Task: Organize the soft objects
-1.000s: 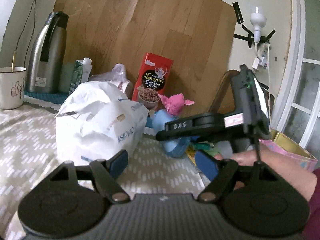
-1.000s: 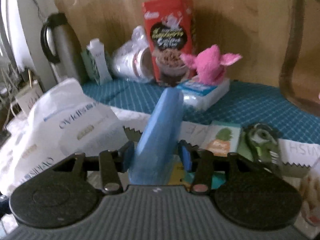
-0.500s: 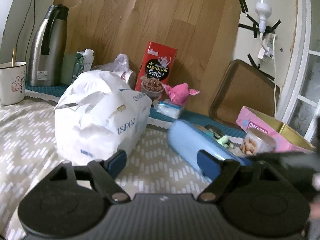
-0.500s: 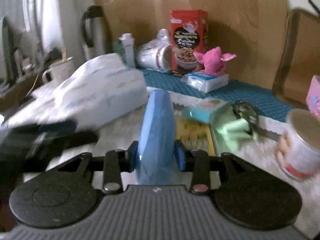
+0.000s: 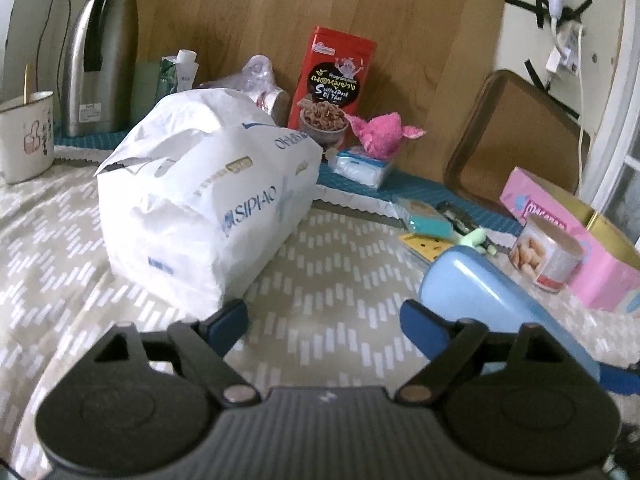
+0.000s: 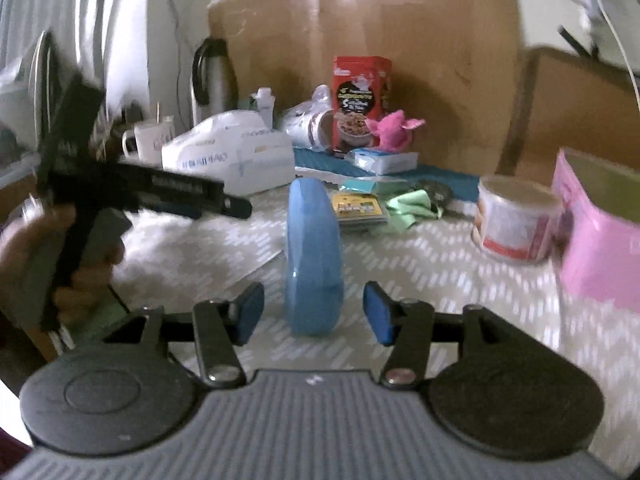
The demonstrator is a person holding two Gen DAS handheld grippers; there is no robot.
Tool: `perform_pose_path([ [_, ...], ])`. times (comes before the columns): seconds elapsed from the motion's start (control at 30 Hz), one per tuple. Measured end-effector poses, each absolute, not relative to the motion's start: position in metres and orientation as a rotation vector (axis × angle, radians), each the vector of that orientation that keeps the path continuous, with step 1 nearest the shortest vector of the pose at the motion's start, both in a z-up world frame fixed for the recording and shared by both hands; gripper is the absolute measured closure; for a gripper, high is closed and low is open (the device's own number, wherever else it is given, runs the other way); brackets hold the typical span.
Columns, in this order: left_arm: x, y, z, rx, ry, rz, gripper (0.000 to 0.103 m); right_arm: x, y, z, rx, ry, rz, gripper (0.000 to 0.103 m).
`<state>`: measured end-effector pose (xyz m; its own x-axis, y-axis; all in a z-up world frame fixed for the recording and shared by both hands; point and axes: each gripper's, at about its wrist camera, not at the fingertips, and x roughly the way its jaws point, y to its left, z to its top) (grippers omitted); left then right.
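White crinkled plastic bag (image 5: 208, 200) sits left on the patterned grey tablecloth (image 5: 328, 280). Smooth blue oval case (image 6: 314, 256) stands on edge near centre, between the right gripper (image 6: 314, 312) pads, untouched; jaws just opened. Left gripper (image 5: 324, 320) open, just widening, empty. Pink plush toy (image 5: 382, 134) far back.

The right gripper (image 6: 312, 316) now has its jaws parted, no longer pinching the smooth, light-blue oval plastic case (image 6: 314, 256), which stands on edge between them. The left gripper (image 5: 324, 322) has also widened.
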<state>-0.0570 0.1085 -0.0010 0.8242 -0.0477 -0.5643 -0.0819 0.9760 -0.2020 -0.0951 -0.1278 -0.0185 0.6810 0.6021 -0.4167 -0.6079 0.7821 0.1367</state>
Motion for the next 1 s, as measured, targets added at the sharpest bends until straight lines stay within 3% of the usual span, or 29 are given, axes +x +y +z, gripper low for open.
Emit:
perform_pose_path([
  [0.27, -0.061, 0.123, 0.000, -0.294, 0.569, 0.014, 0.014, -0.076, -0.107, -0.009, 0.041, 0.500, 0.706, 0.046],
  [0.67, -0.066, 0.142, -0.002, -0.427, 0.534, 0.018, 0.010, -0.120, -0.064, -0.007, -0.178, 0.398, 0.835, 0.045],
  [0.77, -0.067, 0.142, -0.003, -0.430, 0.531, 0.015, 0.009, -0.114, -0.065, -0.010, -0.164, 0.411, 0.781, 0.028],
  [0.83, -0.067, 0.141, -0.003, -0.422, 0.532, 0.013, 0.009, -0.108, -0.062, -0.015, -0.166, 0.443, 0.754, 0.024],
  [0.9, -0.068, 0.140, -0.003, -0.413, 0.530, 0.011, 0.009, -0.099, -0.058, -0.024, -0.172, 0.485, 0.723, 0.025],
  [0.97, -0.068, 0.138, -0.002, -0.403, 0.532, 0.012, 0.009, -0.091, -0.061, -0.033, -0.138, 0.535, 0.716, 0.034],
  [1.0, -0.067, 0.138, -0.002, -0.396, 0.534, 0.007, 0.009, -0.091, -0.067, -0.032, -0.126, 0.529, 0.724, 0.045],
])
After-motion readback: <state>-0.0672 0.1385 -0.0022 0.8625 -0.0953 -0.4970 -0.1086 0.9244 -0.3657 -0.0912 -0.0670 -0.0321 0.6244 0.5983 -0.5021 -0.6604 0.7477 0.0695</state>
